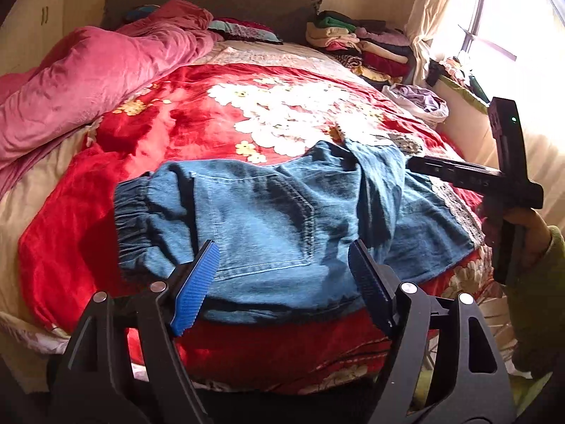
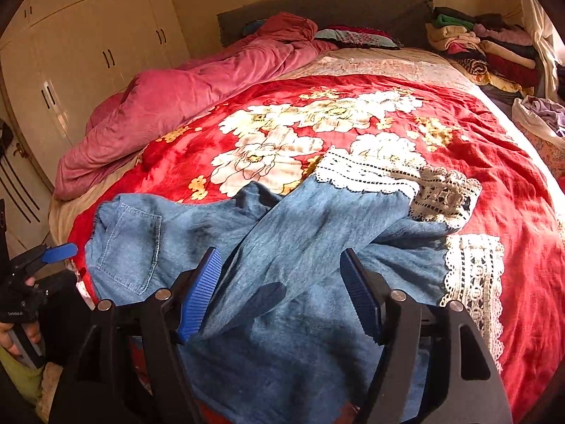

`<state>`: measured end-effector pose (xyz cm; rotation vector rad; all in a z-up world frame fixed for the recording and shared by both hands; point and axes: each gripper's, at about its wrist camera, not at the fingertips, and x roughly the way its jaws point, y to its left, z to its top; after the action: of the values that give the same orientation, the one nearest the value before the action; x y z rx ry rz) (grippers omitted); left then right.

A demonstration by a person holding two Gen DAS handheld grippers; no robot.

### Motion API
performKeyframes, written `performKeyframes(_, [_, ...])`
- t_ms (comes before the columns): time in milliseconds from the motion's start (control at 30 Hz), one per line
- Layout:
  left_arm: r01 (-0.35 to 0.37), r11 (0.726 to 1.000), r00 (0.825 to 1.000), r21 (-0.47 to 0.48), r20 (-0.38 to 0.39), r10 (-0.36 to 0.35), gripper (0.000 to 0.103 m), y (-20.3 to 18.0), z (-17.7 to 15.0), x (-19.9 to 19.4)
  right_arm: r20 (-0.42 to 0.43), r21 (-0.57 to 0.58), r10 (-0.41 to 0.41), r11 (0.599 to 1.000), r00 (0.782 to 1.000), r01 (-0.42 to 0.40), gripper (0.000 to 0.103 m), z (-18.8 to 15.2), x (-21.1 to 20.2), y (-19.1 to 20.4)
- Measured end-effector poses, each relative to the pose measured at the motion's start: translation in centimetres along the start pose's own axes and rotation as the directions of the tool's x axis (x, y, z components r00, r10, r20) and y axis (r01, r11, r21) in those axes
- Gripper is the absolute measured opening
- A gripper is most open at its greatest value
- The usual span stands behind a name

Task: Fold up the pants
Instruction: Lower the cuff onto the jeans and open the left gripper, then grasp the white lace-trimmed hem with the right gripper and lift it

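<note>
Blue denim pants (image 1: 265, 205) lie folded over on a red floral blanket (image 1: 159, 134), elastic waistband (image 1: 134, 219) to the left and a back pocket facing up. My left gripper (image 1: 282, 247) hovers open over the pocket near the pants' front edge, with nothing between its pads. In the right wrist view the pants (image 2: 317, 219) show one leg crossed over the other, with white lace hems (image 2: 367, 173) toward the far right. My right gripper (image 2: 280, 252) hangs open above that leg and does not pinch the cloth. A blue fingertip (image 2: 60, 251) of the left gripper shows at the left edge.
A pink quilt (image 1: 88, 81) is bunched along the bed's left side. Stacked folded clothes (image 1: 356, 42) sit at the far right by the headboard, with a white bag (image 1: 420, 102) below them. A cream wardrobe (image 2: 88, 53) stands left of the bed, and a bright window (image 1: 501, 17) is to the right.
</note>
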<state>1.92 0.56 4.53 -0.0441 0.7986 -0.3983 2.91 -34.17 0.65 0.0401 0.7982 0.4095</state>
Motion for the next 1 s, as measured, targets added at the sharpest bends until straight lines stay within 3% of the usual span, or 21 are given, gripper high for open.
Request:
performKeyframes(233, [0.111, 0.993, 0.992, 0.030, -0.063, -0.109, 0.068, -2.9, 1.0, 2.6, -0.014, -0.067, -0.070, 0.995, 0.997, 0.069, 0.069, 4.1, 2.5, -0.7])
performKeyframes(500, [0.216, 0.975, 0.967, 0.042, -0.148, -0.208, 0.068, -5.4, 1.5, 6.5, -0.130, -0.054, -0.087, 0.995, 0.988, 0.080, 0.069, 8.8, 9.1, -2.3])
performKeyframes(733, [0.292, 0.953, 0.938, 0.076, -0.217, -0.270, 0.061, -7.5, 2.3, 9.8, -0.207, -0.062, -0.119, 0.992, 0.971, 0.109, 0.069, 10.8, 14.8, -3.3])
performKeyframes(1000, [0.323, 0.946, 0.917, 0.036, -0.260, -0.303, 0.061, -7.6, 3.2, 13.4, -0.247, -0.074, -0.171, 0.985, 0.954, 0.157, 0.069, 12.0, 17.2, -3.8])
